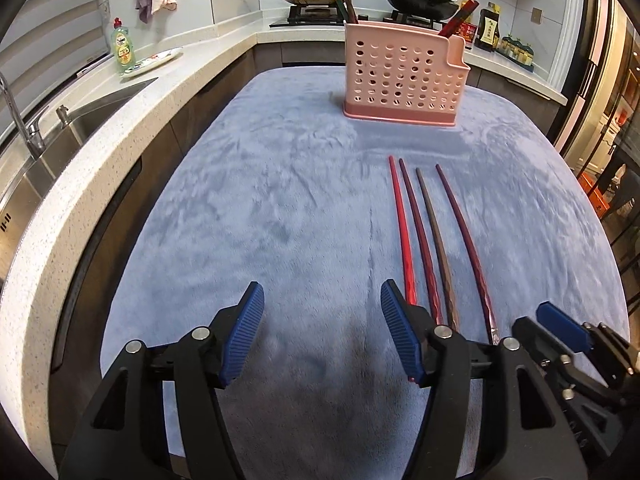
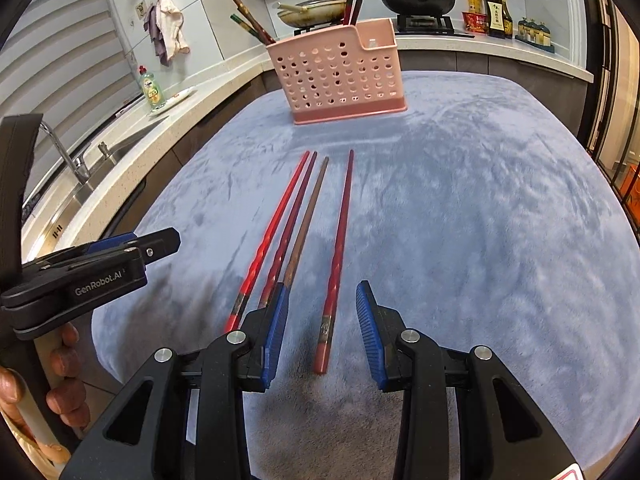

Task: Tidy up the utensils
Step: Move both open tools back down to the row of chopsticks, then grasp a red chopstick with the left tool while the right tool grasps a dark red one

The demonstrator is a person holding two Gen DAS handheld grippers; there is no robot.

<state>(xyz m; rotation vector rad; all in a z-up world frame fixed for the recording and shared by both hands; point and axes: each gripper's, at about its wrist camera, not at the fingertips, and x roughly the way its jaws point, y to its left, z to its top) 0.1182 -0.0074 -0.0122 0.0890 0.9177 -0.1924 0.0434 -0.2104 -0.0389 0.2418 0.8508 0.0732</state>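
Observation:
Several chopsticks lie side by side on the blue cloth [image 1: 280, 200]: a bright red one [image 2: 276, 232], a dark red one [image 2: 294, 216], a brown one [image 2: 310, 212] and a separate red one [image 2: 340, 232]. They also show in the left wrist view [image 1: 424, 240]. A pink perforated holder [image 1: 400, 76] [image 2: 336, 76] stands at the far end with several chopsticks in it. My left gripper [image 1: 322, 300] is open and empty, just left of the chopsticks' near ends. My right gripper [image 2: 322, 304] is open, its jaws on either side of the separate red chopstick's near end.
A speckled counter [image 1: 100, 168] with a steel sink [image 1: 48, 152] and tap runs along the left. A green soap bottle [image 1: 124, 46] and plate sit on it. Two pans [image 1: 420, 0] rest on the stove behind the holder. Sauce bottles [image 1: 488, 28] stand at the right.

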